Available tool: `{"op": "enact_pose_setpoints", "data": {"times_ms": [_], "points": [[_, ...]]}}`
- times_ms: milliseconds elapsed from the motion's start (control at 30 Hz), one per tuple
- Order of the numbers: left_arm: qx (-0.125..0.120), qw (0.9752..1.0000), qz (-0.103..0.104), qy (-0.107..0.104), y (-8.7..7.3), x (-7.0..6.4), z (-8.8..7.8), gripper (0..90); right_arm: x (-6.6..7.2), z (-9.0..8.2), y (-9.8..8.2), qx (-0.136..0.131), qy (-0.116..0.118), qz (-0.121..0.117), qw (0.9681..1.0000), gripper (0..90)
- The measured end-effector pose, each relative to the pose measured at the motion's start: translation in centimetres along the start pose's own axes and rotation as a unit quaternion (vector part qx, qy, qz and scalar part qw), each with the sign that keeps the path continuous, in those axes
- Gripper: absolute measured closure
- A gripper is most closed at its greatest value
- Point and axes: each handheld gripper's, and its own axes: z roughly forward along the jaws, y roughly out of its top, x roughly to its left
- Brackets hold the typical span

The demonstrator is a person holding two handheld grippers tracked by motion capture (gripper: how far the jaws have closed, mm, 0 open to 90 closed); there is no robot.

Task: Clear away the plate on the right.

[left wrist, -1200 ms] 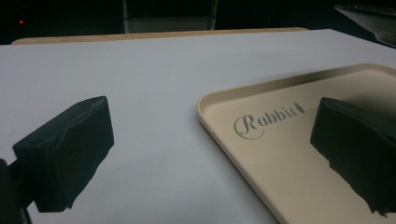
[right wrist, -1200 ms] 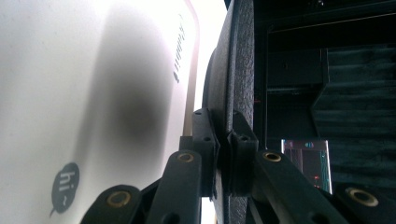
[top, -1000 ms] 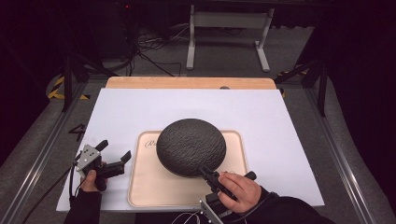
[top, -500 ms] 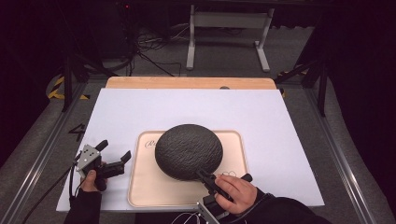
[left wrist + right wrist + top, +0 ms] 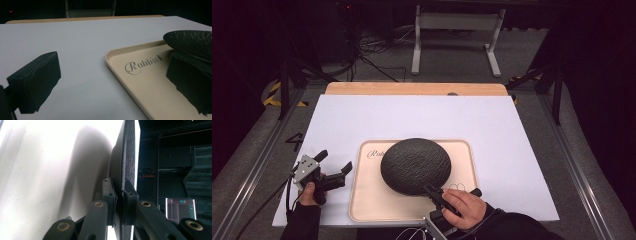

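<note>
overhead, in the high view, the right gripper (image 5: 432, 190) was clamped on the near rim of the dark round plate (image 5: 415, 165). its jaws stood almost fully closed, with only the plate's thin edge between them. the plate sat over the middle of the beige tray (image 5: 377, 200) and covered much of the tray floor. whether its far edge touched the tray could not be told. the right hand (image 5: 463, 208) hid most of the gripper body. the left gripper (image 5: 333, 168) rested on the white tabletop (image 5: 422, 117) just left of the tray, jaws spread wide, holding nothing and touching nothing.

next, in the left gripper view, the two black pads (image 5: 37, 80) stood well apart with bare tabletop (image 5: 82, 37) between them. the right pad overlapped the tray (image 5: 140, 82) in the picture; contact could not be judged. the plate (image 5: 192, 42) entered at the right edge, cut off by the frame and seemingly raised clear of the tray floor. the word "rabbit" was printed on the tray.

finally, in the right gripper view, the fingertips (image 5: 108, 192) pressed on both faces of the plate (image 5: 127, 152), seen edge-on. the pale surface (image 5: 50, 170) beside it was overexposed, and the background was dark and hard to read.
</note>
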Motion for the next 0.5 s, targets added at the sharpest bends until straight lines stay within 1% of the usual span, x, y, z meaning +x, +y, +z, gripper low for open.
{"op": "enact_pose_setpoints", "data": {"times_ms": [133,267,500], "points": [[0.0,1.0,0.0,0.0,0.0,0.0,0.0,0.3,0.19,0.09,-0.08,0.001,-0.001,-0.001,1.0,84.2],[0.0,1.0,0.0,-0.001,0.0,0.0,0.0,0.3,0.3,0.11,-0.2,0.005,0.004,0.002,1.0,83.9],[0.0,1.0,0.001,-0.002,0.0,0.0,-0.01,0.3,0.63,0.19,-0.2,0.005,0.008,-0.002,1.0,83.8]]}}
